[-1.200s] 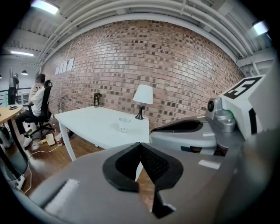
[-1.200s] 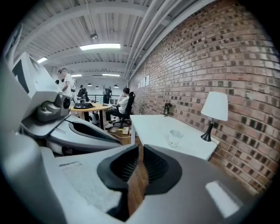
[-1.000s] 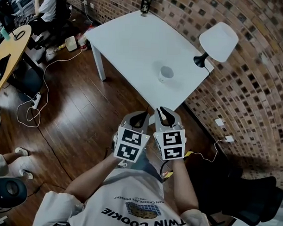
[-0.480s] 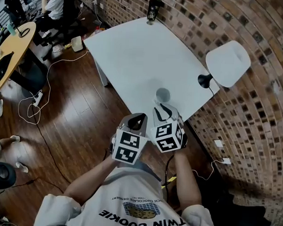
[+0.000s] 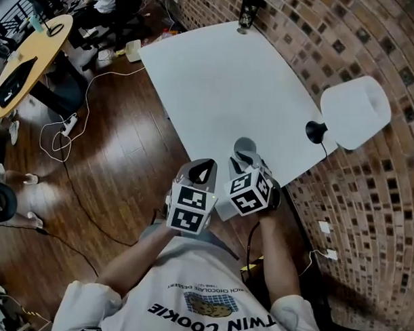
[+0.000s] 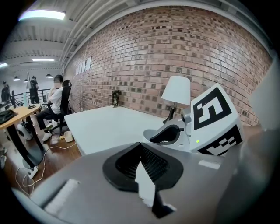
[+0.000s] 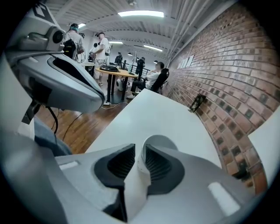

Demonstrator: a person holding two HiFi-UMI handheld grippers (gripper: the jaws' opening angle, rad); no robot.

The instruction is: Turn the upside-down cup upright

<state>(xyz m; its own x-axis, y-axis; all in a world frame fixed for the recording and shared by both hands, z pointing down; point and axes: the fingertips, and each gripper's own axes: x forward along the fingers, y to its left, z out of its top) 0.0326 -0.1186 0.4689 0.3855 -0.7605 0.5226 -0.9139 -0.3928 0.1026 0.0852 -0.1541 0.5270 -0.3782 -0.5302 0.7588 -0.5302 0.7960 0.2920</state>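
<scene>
The pale cup (image 5: 243,145) stands near the front edge of the white table (image 5: 217,80), its flat end up as far as I can tell. My right gripper (image 5: 244,160) is right at its near side. In the right gripper view the cup (image 7: 164,142) sits just past the right gripper (image 7: 140,149), and its left edge shows in the narrow gap. The jaws are closing and I see no pad pressing on it. My left gripper (image 5: 203,171) hangs beside it over the table's edge, shut and empty. The left gripper (image 6: 141,146) looks onto the right gripper (image 6: 175,131).
A white-shaded desk lamp (image 5: 354,112) stands at the table's right edge by the brick wall. A dark cup (image 5: 251,10) sits at the far edge. Left of the table are wooden floor with cables (image 5: 66,133) and a wooden desk (image 5: 27,67) with seated people.
Both grippers have moved forward from over the floor to the table's front edge. The right one has rolled and dropped down to the cup, with its jaws now slightly apart.
</scene>
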